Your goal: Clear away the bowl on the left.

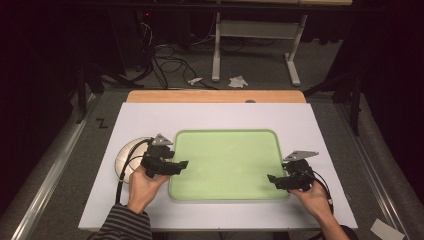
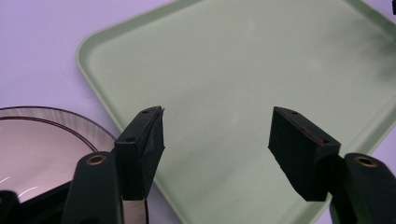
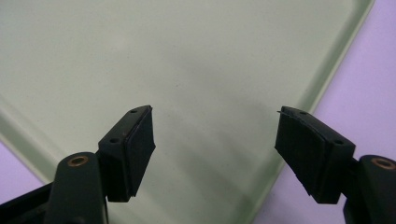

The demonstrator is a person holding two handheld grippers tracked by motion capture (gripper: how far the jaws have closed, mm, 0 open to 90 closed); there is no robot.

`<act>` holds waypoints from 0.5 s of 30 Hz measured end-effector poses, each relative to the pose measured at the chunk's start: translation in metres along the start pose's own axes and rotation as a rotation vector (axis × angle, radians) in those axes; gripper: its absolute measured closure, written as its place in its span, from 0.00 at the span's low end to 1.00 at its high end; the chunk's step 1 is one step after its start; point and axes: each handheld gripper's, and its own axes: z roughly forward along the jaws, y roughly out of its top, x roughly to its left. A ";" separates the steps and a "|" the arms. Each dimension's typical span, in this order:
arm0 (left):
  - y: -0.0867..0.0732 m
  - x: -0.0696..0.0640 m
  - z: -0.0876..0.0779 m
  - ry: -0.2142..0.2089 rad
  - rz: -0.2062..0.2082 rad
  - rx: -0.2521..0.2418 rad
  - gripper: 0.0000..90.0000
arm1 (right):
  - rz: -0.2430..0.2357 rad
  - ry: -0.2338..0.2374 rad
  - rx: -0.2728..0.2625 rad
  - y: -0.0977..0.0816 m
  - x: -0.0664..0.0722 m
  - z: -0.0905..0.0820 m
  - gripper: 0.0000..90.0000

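Note:
A pale green tray (image 1: 225, 145) lies in the middle of the white table, with nothing on it. My left gripper (image 1: 181, 165) hovers over the tray's left edge, open and holding nothing; in the left gripper view its jaws stand wide apart over the green tray (image 2: 261, 60). A white plate with a dark rim line (image 1: 124, 157) sits just left of the tray, partly under my left hand, and the plate (image 2: 32, 144) appears at that view's lower left. My right gripper (image 1: 272, 178) is open over the tray's right front corner, its jaws spread above the tray (image 3: 140, 51).
The white table top (image 1: 150, 117) has a wooden strip (image 1: 215, 96) along its far edge. Beyond it on the floor are cables (image 1: 170, 65), a white desk frame (image 1: 250, 35) and scraps of paper (image 1: 238, 81). Dark stands flank both sides.

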 end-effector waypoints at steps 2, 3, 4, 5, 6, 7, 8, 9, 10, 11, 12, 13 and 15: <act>0.002 0.001 -0.001 -0.003 -0.008 -0.009 0.40 | -0.001 0.000 0.001 0.000 0.000 0.000 0.33; 0.002 0.002 -0.002 0.000 -0.012 -0.012 0.40 | -0.001 0.000 0.002 0.000 0.000 0.000 0.33; 0.004 0.003 -0.002 0.007 -0.019 -0.019 0.40 | 0.001 0.001 0.003 0.000 0.000 0.000 0.33; 0.004 0.003 -0.002 0.007 -0.019 -0.019 0.39 | 0.001 0.001 0.003 0.000 0.000 0.000 0.33; 0.005 0.006 -0.002 0.012 -0.025 -0.019 0.39 | 0.001 0.003 0.008 0.000 0.000 0.000 0.33; 0.005 0.006 -0.002 0.012 -0.025 -0.019 0.39 | 0.001 0.003 0.008 0.000 0.000 0.000 0.33; 0.006 0.006 -0.002 0.015 -0.029 -0.021 0.39 | 0.002 0.005 0.009 0.000 0.000 0.000 0.33; 0.006 0.008 -0.002 0.017 -0.026 -0.017 0.39 | 0.002 0.006 0.009 0.000 0.000 0.000 0.33; 0.007 0.009 -0.002 0.023 -0.031 -0.026 0.38 | 0.002 0.003 0.004 0.000 0.000 0.000 0.33; 0.007 0.010 -0.003 0.026 -0.032 -0.031 0.38 | 0.002 0.004 0.004 0.000 0.000 0.000 0.33; 0.007 0.010 -0.003 0.026 -0.032 -0.031 0.38 | 0.002 0.003 0.005 0.000 0.000 0.000 0.33; 0.008 0.011 -0.003 0.027 -0.032 -0.034 0.37 | 0.001 0.002 0.009 0.000 0.000 0.000 0.33; 0.009 0.013 -0.004 0.032 -0.041 -0.040 0.37 | 0.001 0.003 0.011 0.000 0.000 0.000 0.33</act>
